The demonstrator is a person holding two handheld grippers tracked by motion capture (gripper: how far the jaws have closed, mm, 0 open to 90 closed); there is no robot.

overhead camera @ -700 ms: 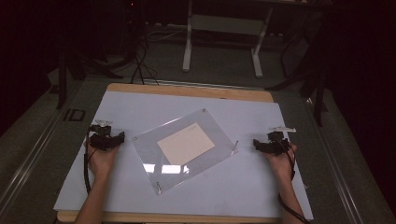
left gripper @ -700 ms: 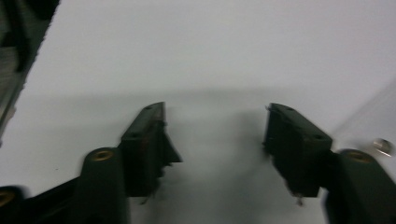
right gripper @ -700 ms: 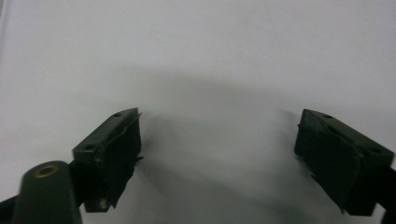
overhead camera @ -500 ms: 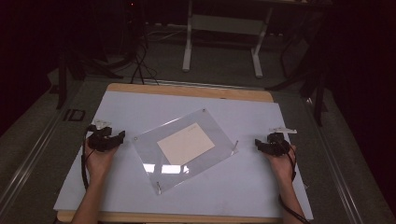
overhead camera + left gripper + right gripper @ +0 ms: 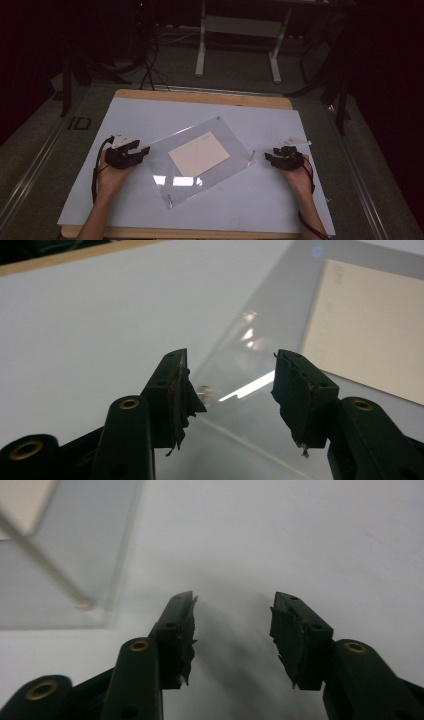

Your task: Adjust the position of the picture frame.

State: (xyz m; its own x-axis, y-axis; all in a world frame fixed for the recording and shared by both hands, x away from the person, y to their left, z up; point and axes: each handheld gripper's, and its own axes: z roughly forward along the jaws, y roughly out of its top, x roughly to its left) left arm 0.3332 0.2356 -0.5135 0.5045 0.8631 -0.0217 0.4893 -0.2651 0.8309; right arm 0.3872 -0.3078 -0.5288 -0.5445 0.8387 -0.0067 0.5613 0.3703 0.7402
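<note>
- Two grippers flanking one clear frame (image 5: 200, 160), set on the white mat (image 5: 150, 117) with a cream sheet (image 5: 199, 153) sandwiched inside.
- Frame at mid-table, turned askew, raised on small corner standoffs; one standoff (image 5: 205, 392) visible just ahead of the left gripper, likely there to leave a gap under the edge for a jaw to slip in.
- Left gripper (image 5: 127, 154) (image 5: 230, 390) at the frame's left corner, jaws spread wide, nothing between them; corner edge lined up in the gap, apparently ready for a pinch.
- Right gripper (image 5: 282, 157) (image 5: 232, 630) near the frame's right corner but apart from it, jaws equally wide, holding nothing, pointed at bare mat; corner standoff (image 5: 86, 602) off to its upper left in the right gripper view.
- Both hands low on the mat, one per side: probably a two-handed lift or a steadying hold while the plates get parted.
- Right side in need of a shift toward the corner before any grip.
- Risk, as a guess: slick acrylic slipping from narrow pads.
</note>
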